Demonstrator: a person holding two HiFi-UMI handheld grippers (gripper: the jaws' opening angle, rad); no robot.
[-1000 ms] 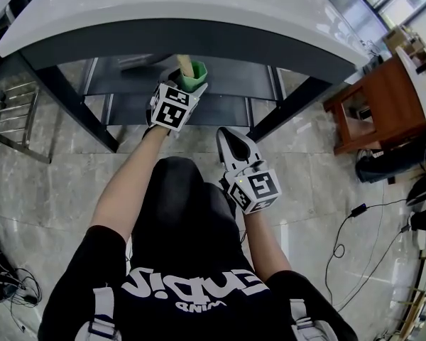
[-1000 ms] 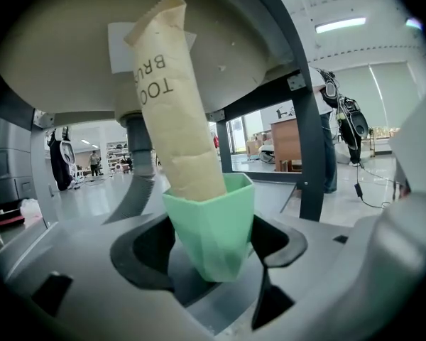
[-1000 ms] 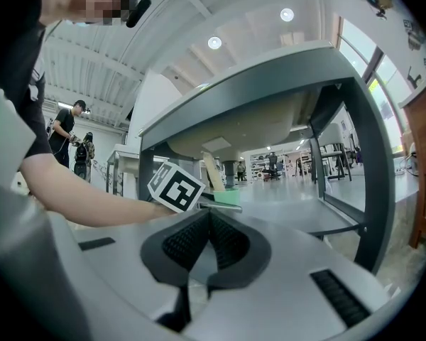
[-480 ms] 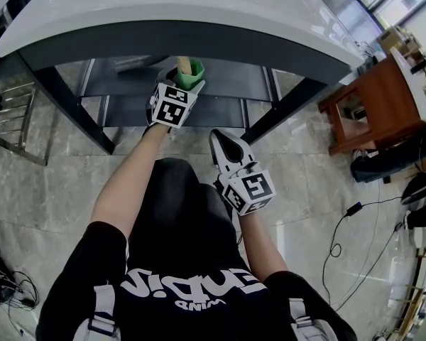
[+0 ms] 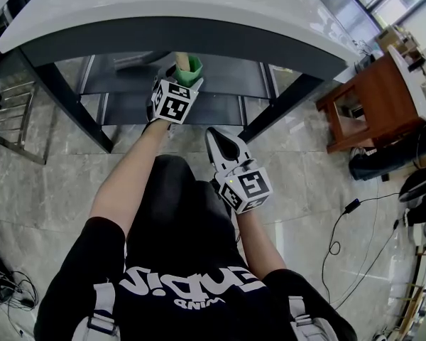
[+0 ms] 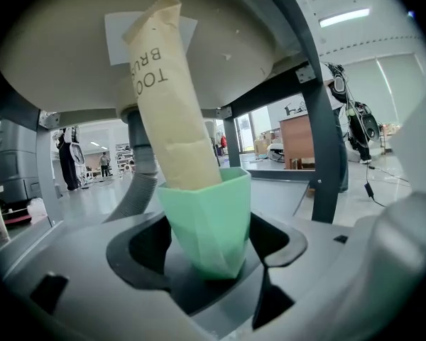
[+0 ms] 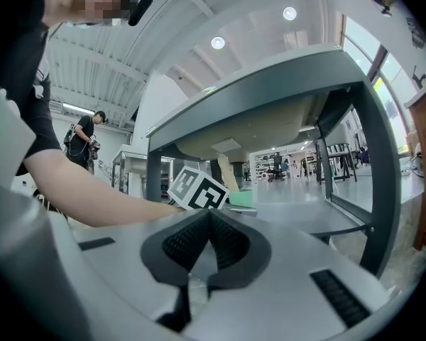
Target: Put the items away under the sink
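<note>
A mint-green cup (image 6: 211,219) holds a tan paper toothbrush packet (image 6: 169,98) standing up out of it. My left gripper (image 6: 213,268) is shut on the green cup, held under the sink basin (image 6: 64,69). From the head view the green cup (image 5: 192,67) pokes past the left gripper (image 5: 177,91) just above the dark lower shelf (image 5: 220,77). My right gripper (image 5: 220,148) hangs back over the floor, shut and empty; its jaws (image 7: 207,244) meet with nothing between them.
A grey ribbed drain hose (image 6: 138,183) runs down behind the cup. Dark table legs (image 5: 71,105) (image 5: 280,109) frame the shelf. A wooden side table (image 5: 376,98) stands right, with cables (image 5: 348,226) on the floor. A person stands far off (image 7: 85,141).
The left gripper has carried the green cup a little farther in under the sink. The right gripper has drifted slightly left and up.
</note>
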